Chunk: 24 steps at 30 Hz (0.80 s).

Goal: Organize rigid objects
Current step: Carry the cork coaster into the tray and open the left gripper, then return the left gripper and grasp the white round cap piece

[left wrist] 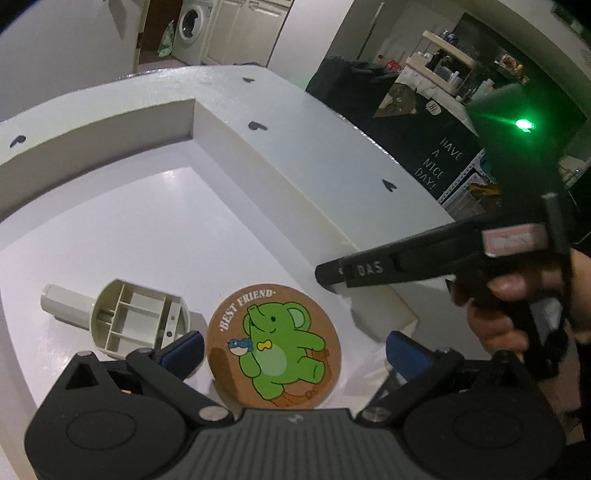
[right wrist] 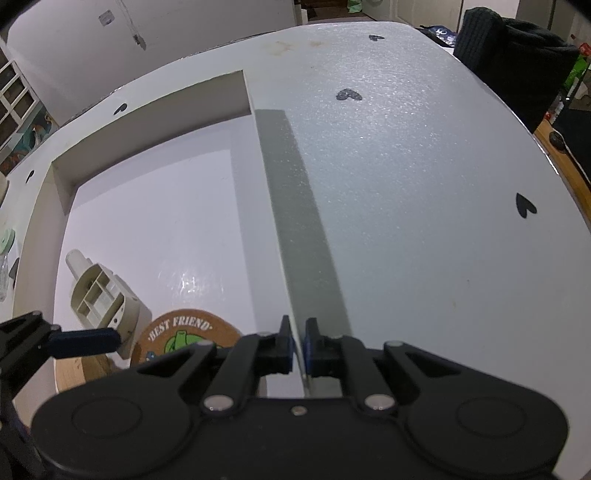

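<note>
Inside white box (left wrist: 122, 229): coaster (left wrist: 274, 345) flat between wide-open left gripper (left wrist: 293, 347) fingers, untouched. Right gripper (right wrist: 296, 345) clamped on box wall. Lower, centre on rim, then close.

Lived-in home, by every sign. Front-loading washing machine (left wrist: 192, 26) in a side nook beside white cabinet doors (left wrist: 243, 26). Cluttered shelf (left wrist: 448, 55) of bottles and jars off to the right. Dark hanging cloth (left wrist: 441, 162) lettered "HAVE A NICE DAY!". Dark bundled garment (right wrist: 513, 48) heaped past the table edge. White table (right wrist: 424, 192) dotted with small black hearts, homely rather than industrial.
</note>
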### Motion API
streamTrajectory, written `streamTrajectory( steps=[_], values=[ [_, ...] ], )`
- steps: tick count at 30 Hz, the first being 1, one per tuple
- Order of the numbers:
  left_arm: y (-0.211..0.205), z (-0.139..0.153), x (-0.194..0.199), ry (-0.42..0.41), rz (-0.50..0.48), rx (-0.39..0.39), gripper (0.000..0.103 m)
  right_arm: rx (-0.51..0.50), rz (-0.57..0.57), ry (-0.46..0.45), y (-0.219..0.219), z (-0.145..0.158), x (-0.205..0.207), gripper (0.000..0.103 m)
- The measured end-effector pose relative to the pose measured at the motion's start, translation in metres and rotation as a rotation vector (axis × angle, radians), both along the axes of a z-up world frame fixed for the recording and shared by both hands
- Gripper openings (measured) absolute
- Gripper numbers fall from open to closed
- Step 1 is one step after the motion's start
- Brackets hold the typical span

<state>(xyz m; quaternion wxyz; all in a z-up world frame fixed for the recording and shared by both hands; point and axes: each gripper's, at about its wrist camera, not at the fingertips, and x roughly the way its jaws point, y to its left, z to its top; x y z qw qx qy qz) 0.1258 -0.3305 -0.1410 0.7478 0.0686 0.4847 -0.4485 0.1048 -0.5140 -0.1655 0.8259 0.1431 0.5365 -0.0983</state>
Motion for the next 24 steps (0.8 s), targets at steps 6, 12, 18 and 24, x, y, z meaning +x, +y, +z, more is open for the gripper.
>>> streamTrajectory(
  steps=[6,12,18,24],
  values=[
    [0.01,0.014,-0.012,-0.054,-0.011,-0.023,0.103,-0.044,0.037,-0.051,0.006,0.011,-0.005,0.007],
    [0.023,0.033,-0.022,-0.128,0.005,-0.047,0.103,-0.091,0.052,-0.087,0.011,0.019,-0.006,0.006],
    [0.049,0.062,-0.031,-0.237,0.05,-0.065,0.103,-0.064,0.028,-0.099,0.006,0.02,-0.008,0.006],
    [0.092,0.079,-0.027,-0.291,0.196,-0.087,0.103,-0.102,0.047,-0.093,0.013,0.02,-0.007,0.006]
  ],
)
